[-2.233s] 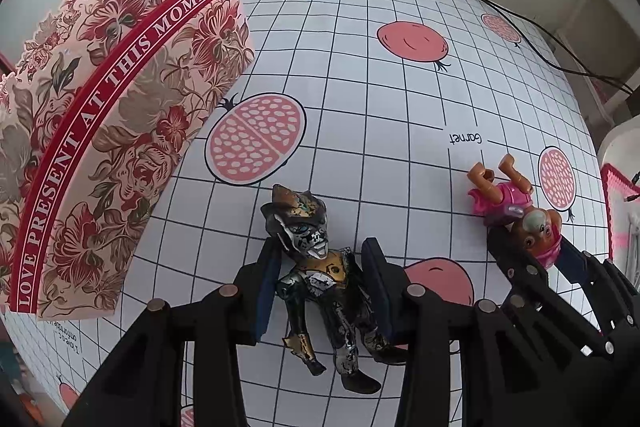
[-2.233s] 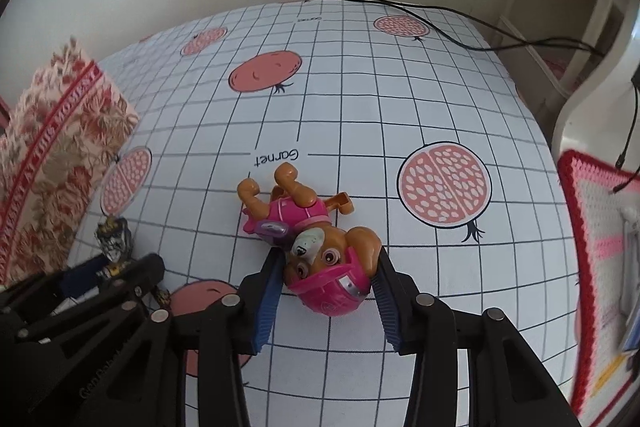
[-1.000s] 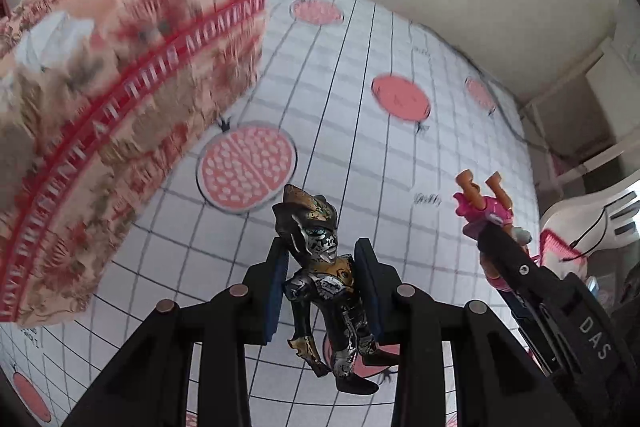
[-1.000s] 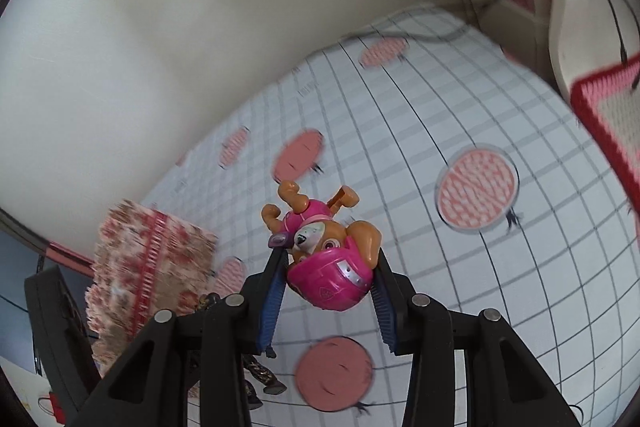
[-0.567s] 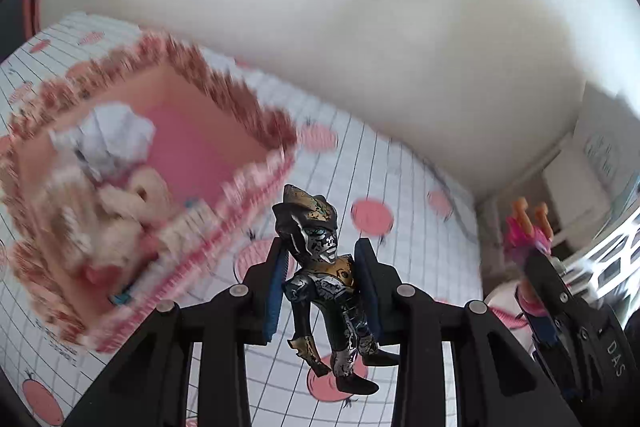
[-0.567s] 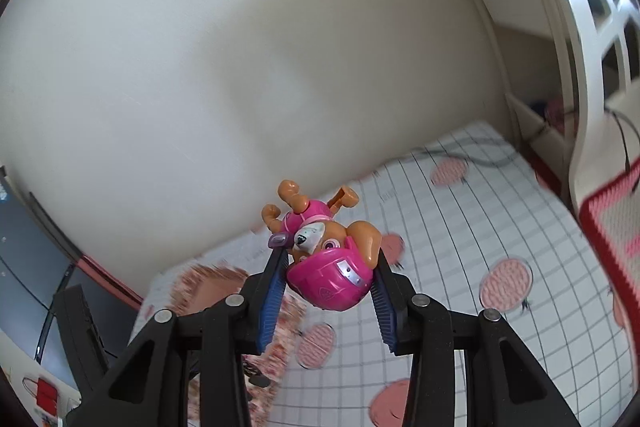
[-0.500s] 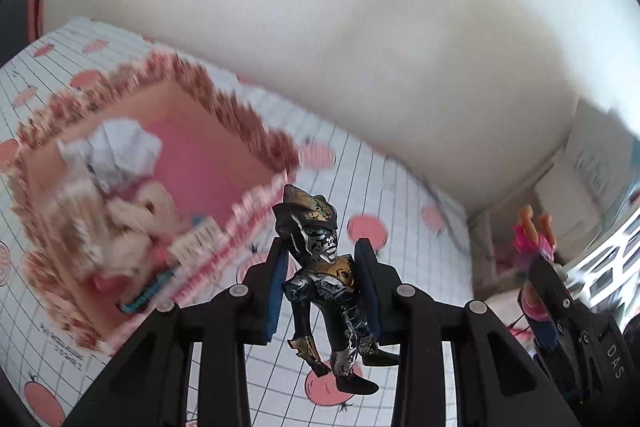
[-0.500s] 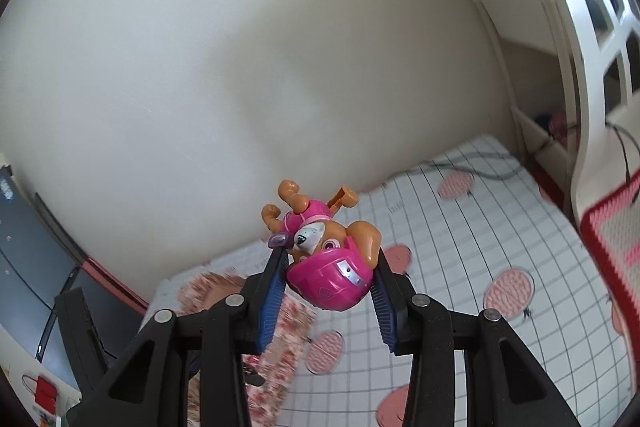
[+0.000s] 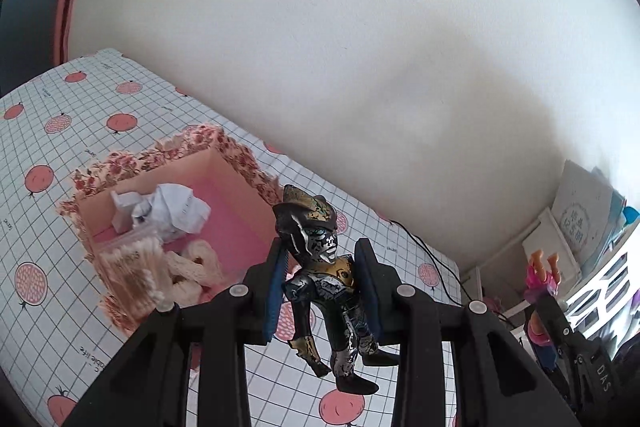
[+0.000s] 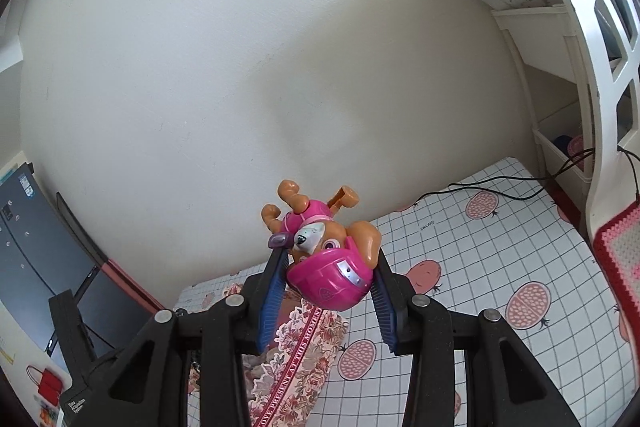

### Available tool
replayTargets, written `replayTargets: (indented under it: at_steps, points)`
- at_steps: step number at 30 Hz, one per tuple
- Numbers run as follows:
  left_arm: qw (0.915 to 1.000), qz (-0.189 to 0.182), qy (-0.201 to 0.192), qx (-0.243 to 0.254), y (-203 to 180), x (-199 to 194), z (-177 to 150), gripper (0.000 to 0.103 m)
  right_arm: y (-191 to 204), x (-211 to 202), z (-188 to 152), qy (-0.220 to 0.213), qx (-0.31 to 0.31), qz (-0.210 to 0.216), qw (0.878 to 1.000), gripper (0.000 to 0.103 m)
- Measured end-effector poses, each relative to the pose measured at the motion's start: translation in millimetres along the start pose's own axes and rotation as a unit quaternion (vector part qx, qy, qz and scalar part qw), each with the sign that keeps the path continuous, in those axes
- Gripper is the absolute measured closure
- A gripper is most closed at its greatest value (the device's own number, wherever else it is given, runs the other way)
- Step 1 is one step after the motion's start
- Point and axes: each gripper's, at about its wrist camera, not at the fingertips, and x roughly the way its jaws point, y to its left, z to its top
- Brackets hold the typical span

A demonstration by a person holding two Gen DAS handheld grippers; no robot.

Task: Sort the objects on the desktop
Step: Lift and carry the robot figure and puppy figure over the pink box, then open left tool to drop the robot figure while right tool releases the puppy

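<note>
A dark armoured action figure with silver face and gold chest (image 9: 320, 267) hangs in the air, pinched at the torso between the blue pads of the left gripper (image 9: 322, 283), legs dangling toward the camera. Below and to its left sits an open floral-patterned cardboard box with a pink inside (image 9: 240, 163). The box holds crumpled white paper (image 9: 172, 207), a clear tub of cotton swabs (image 9: 128, 267) and a pale knitted piece (image 9: 196, 263). It stands on a white grid-printed tablecloth with red pomegranate pictures (image 9: 60, 99), against a plain cream wall (image 9: 320, 47).

A pink-and-tan cartoon puppy toy with a pink helmet (image 10: 324, 251) is held upside down, its helmet squeezed between the pads of the right gripper (image 10: 330, 291), high above the tablecloth. The box lies directly beneath it, partly hidden by the gripper's black frame. A black cable (image 10: 500, 183) trails across the far table edge. A white lattice chair back (image 10: 600, 67) rises at right, and a dark monitor (image 10: 40, 247) stands at left.
</note>
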Motion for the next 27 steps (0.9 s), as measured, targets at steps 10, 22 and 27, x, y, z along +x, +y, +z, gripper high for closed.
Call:
replayTargets:
  at_steps: [10,22,27]
  points:
    - [0.9988,0.020,-0.011,-0.044,50,-5,15,0.067,35,28,-24,0.032,-0.019,0.025,0.999,0.060]
    - [0.9935,0.053,-0.035,-0.095,123,-19,37,0.067,97,68,-69,0.081,-0.083,0.056,0.992,0.060]
    - [0.9907,0.061,-0.038,-0.116,146,-21,42,0.067,114,84,-91,0.104,-0.114,0.054,0.987,0.060]
